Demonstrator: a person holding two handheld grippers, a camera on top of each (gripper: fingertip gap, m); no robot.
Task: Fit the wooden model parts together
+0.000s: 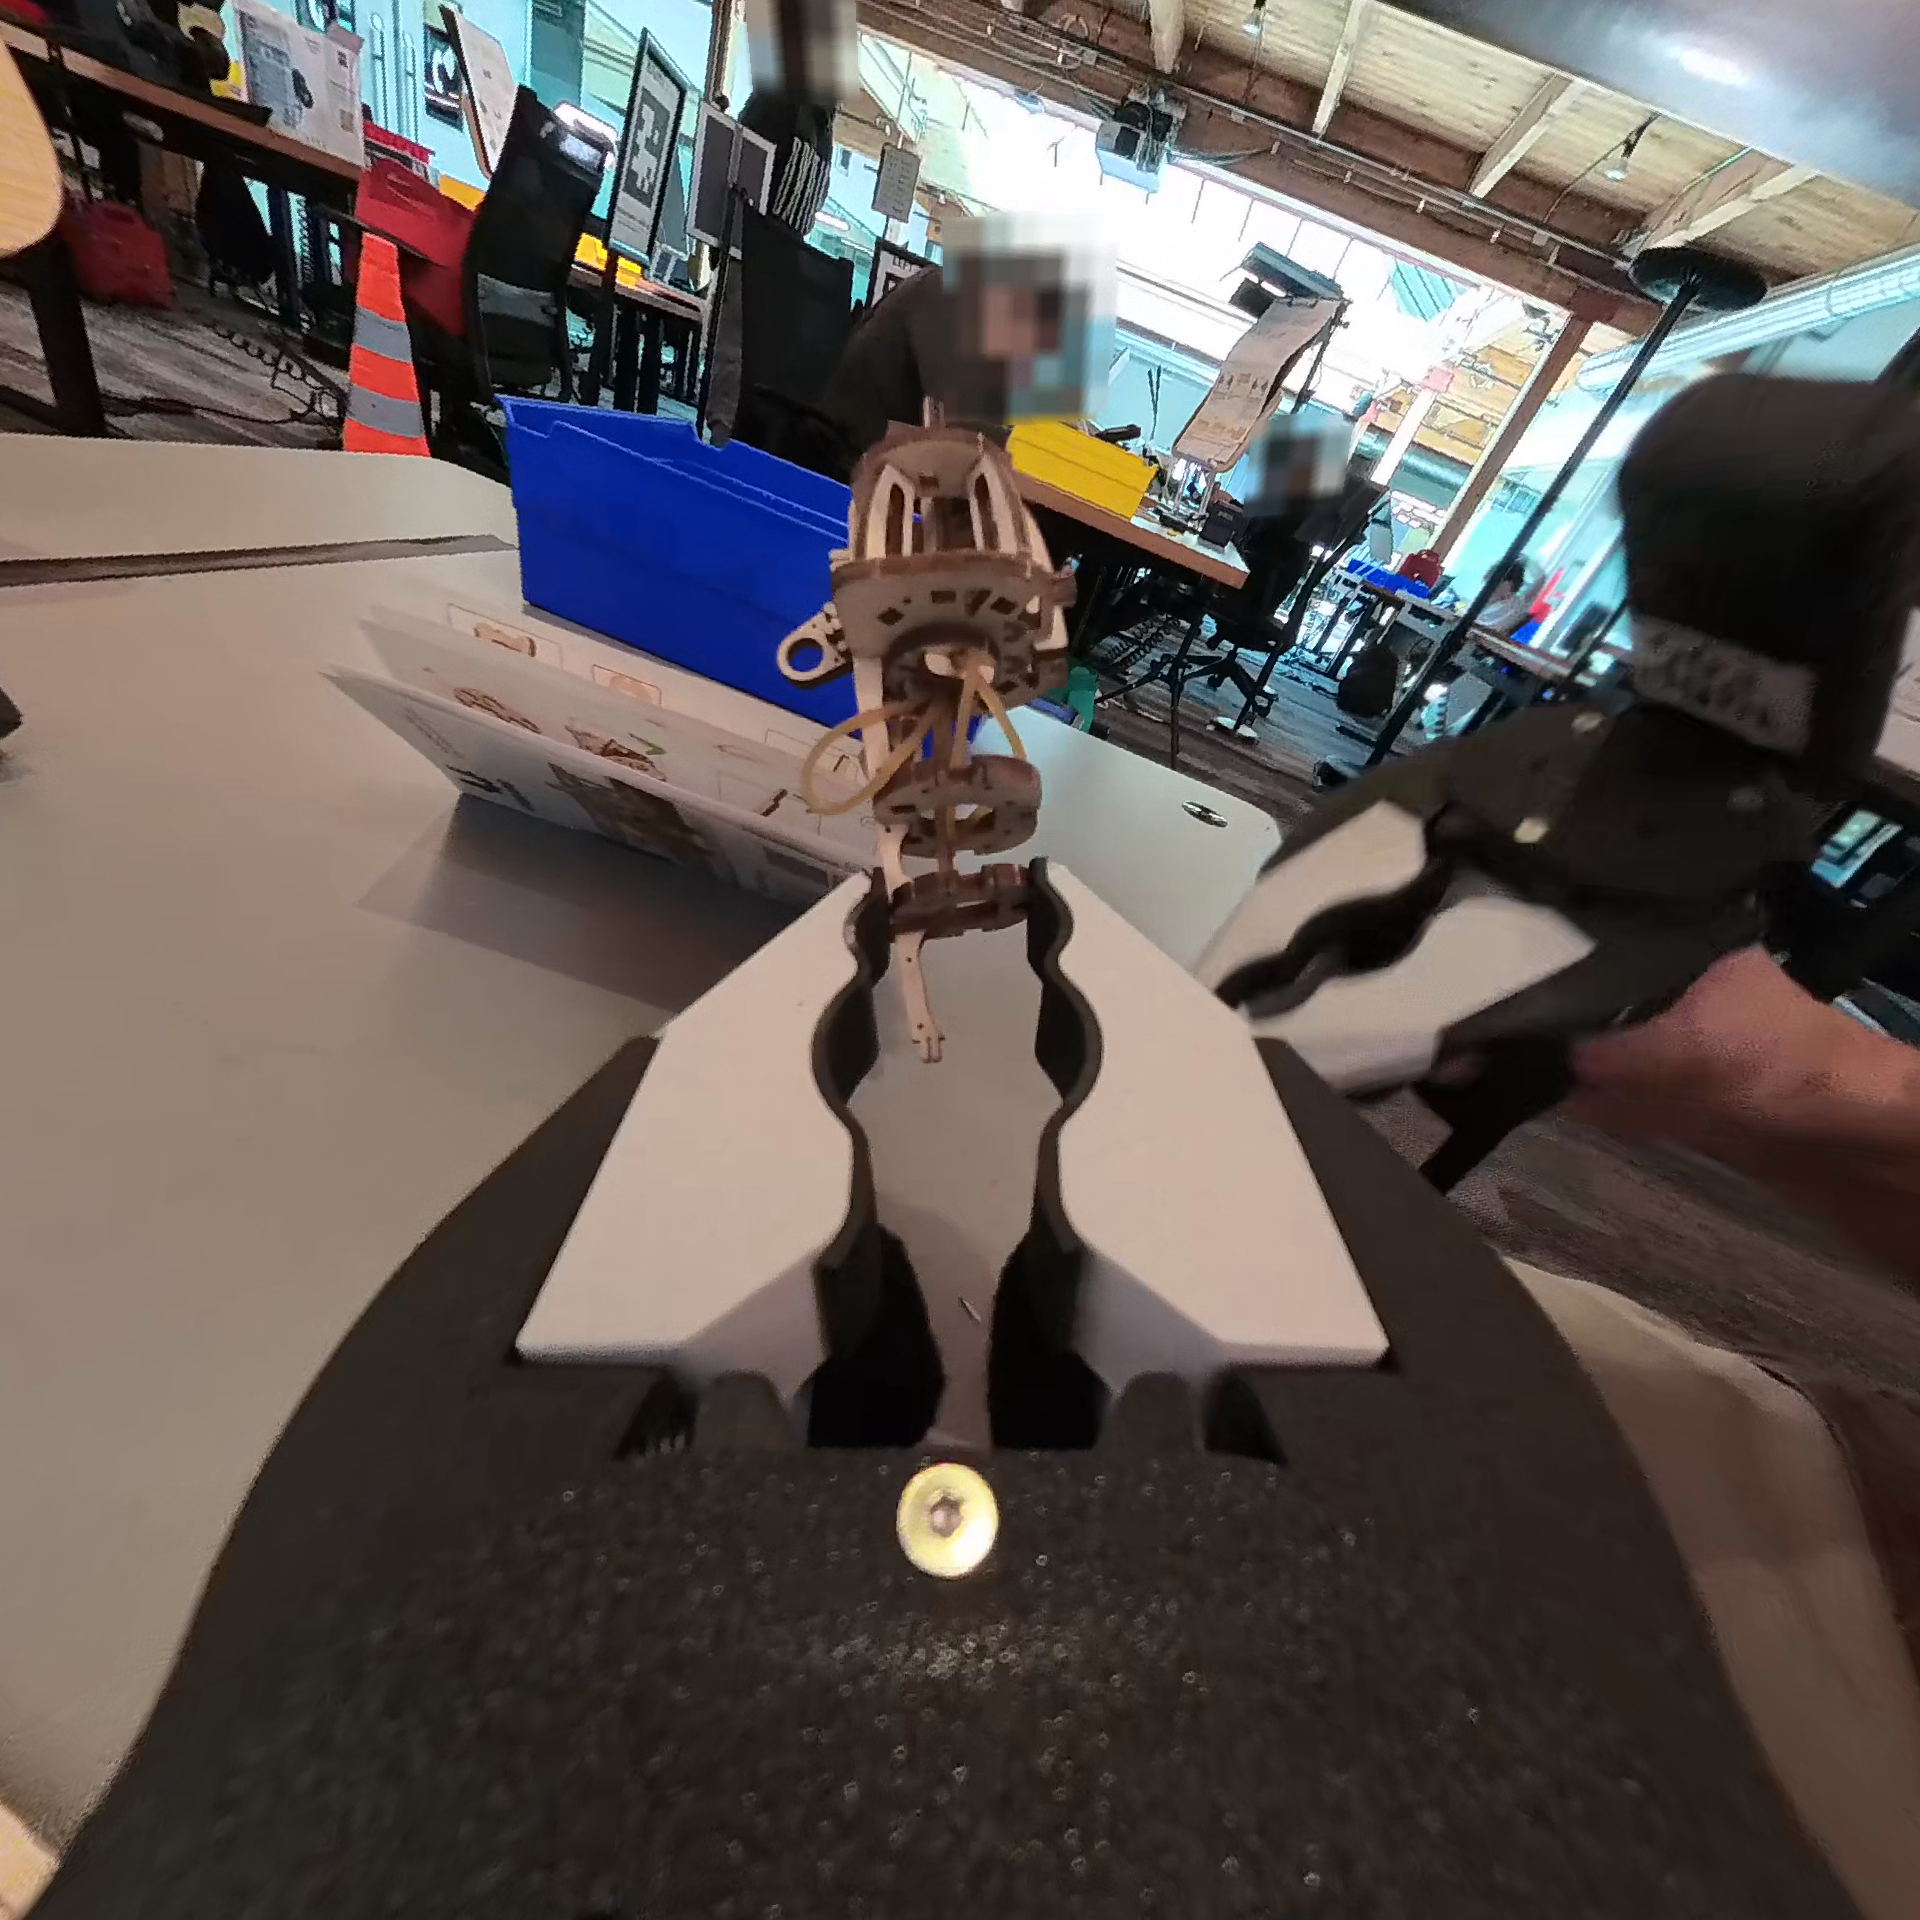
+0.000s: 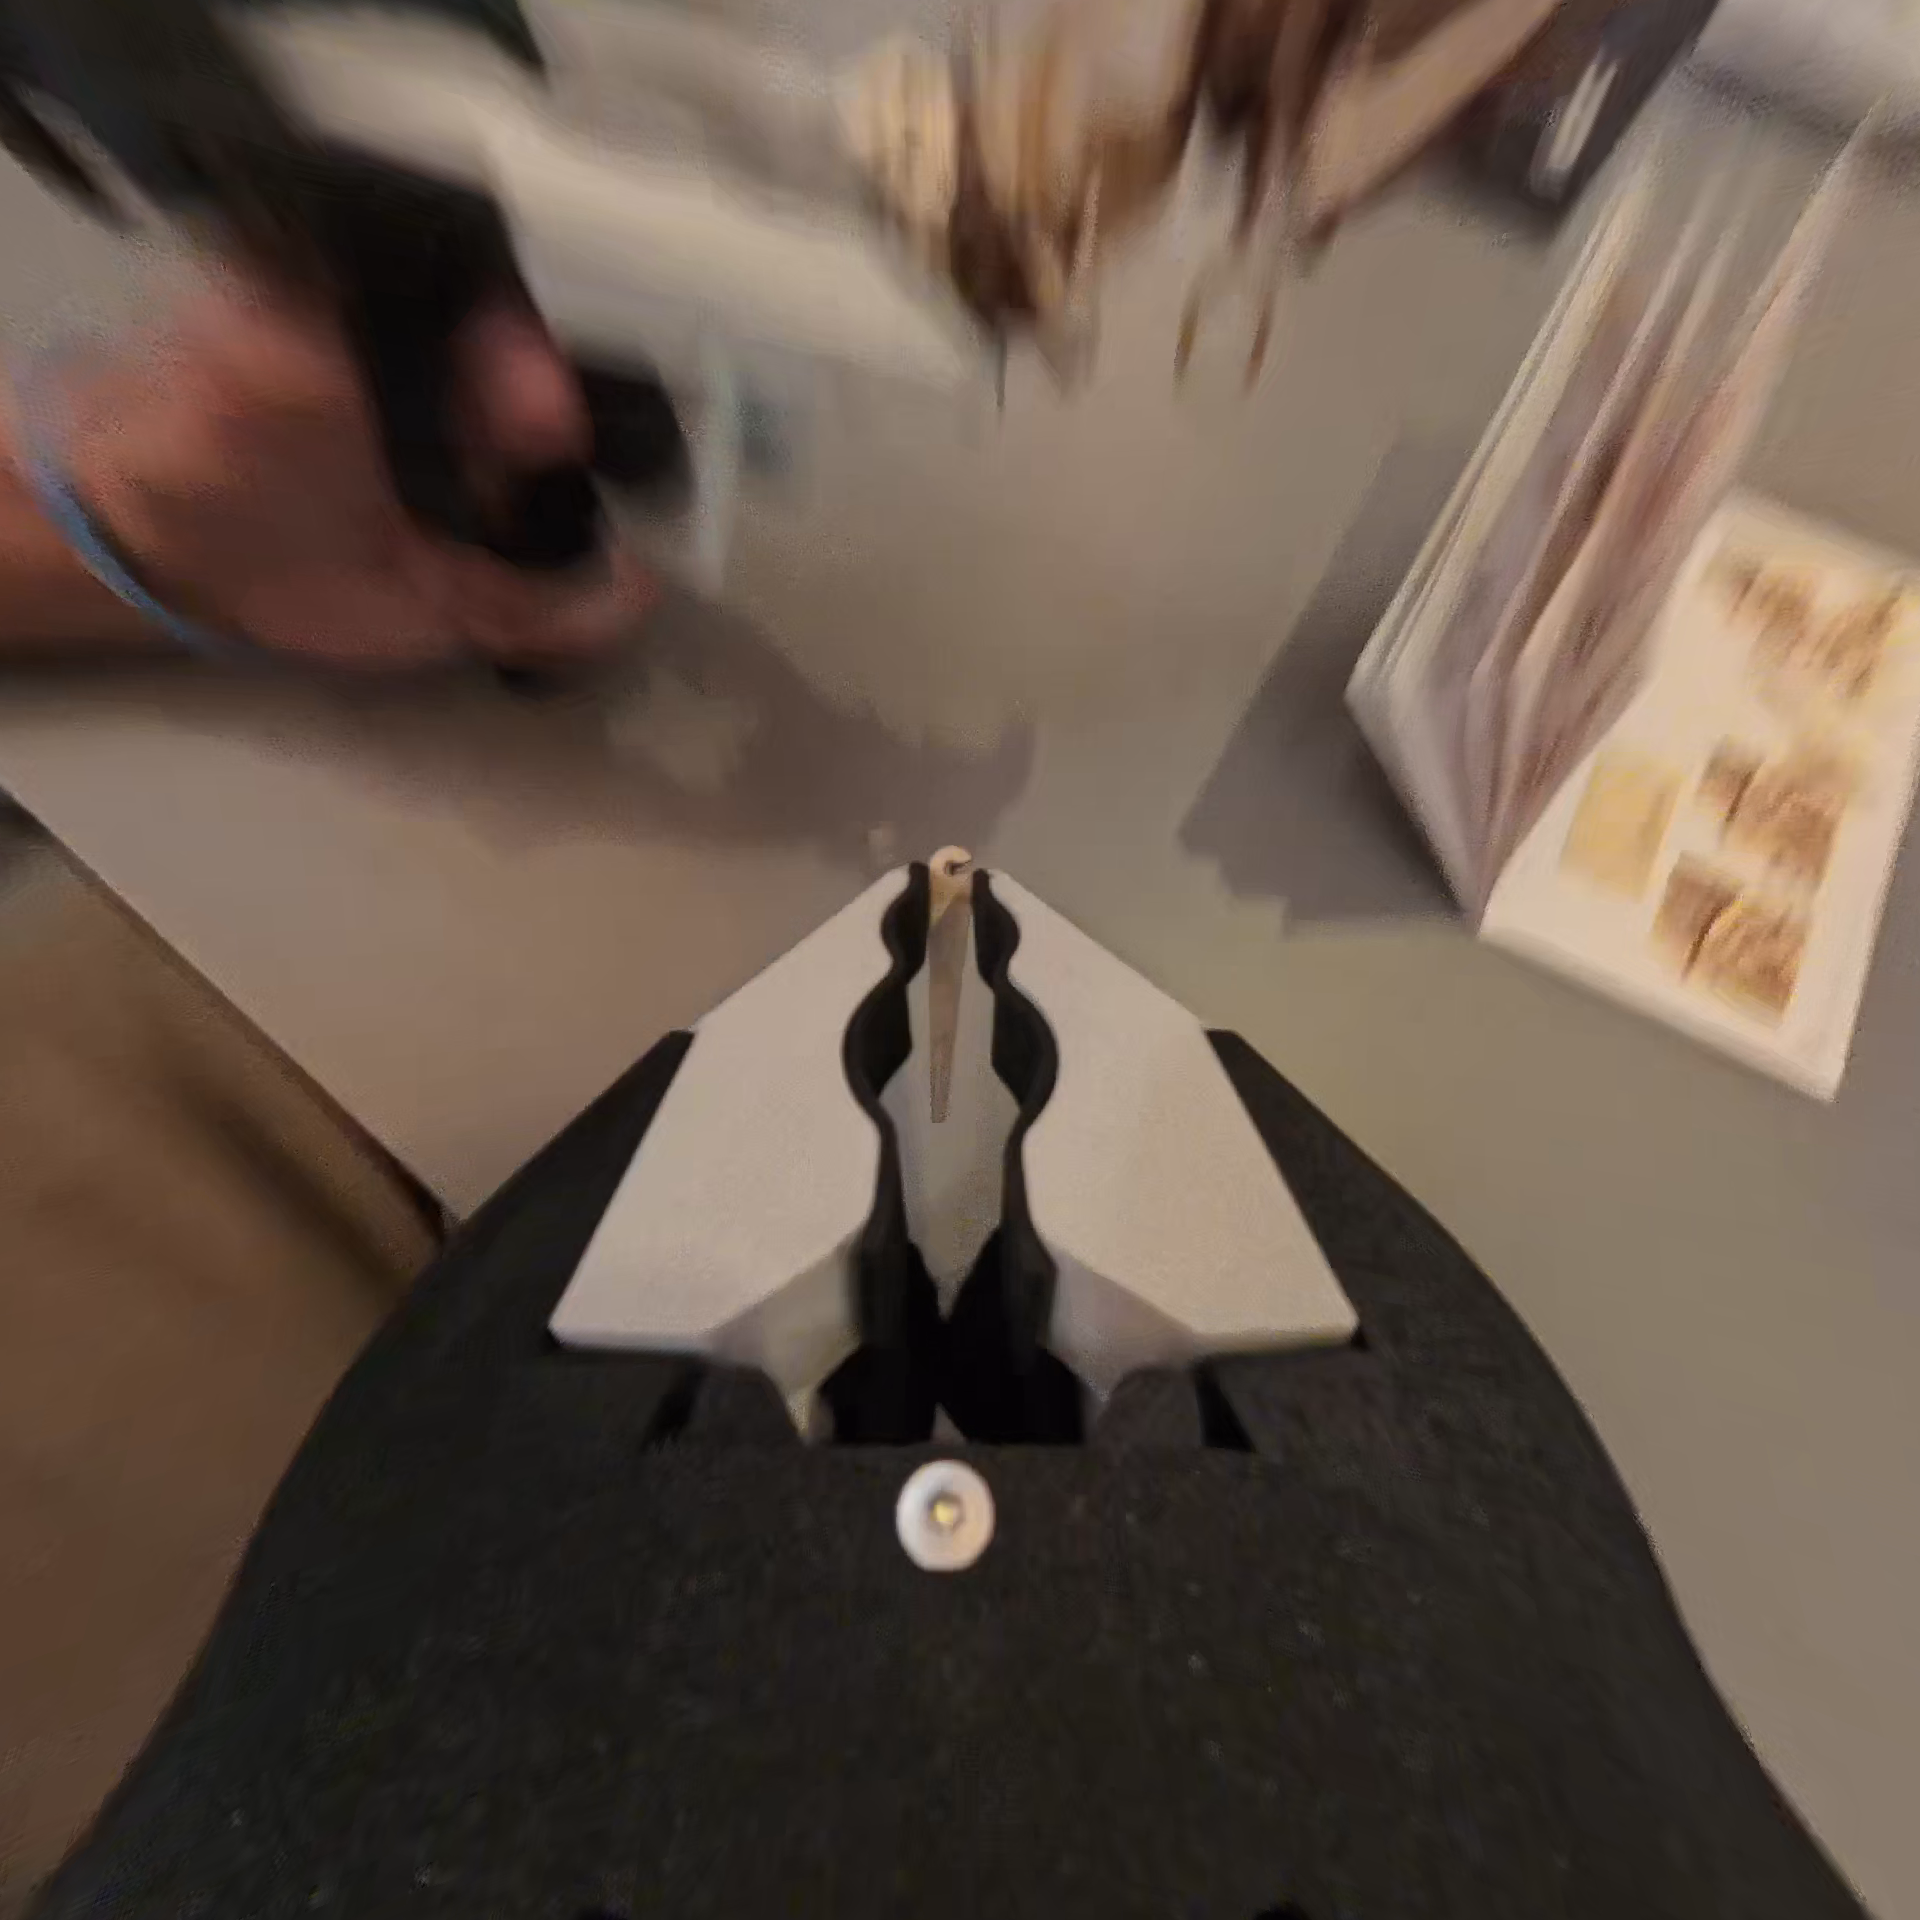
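Mid-assembly: the left gripper (image 1: 951,899) clamps the bottom disc of the tall pale laser-cut wooden model (image 1: 951,634) at twelve o'clock, while the right gripper (image 2: 948,883) pinches a thin tapered wooden pin (image 2: 943,997), which must next be lined up with a slot.

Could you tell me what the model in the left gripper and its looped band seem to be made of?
Wooden model: apparently thin laser-cut plywood, matte pale faces with dark, burnt-looking edges. Looped band: likely rubber, a tan, slightly translucent, slack loop.
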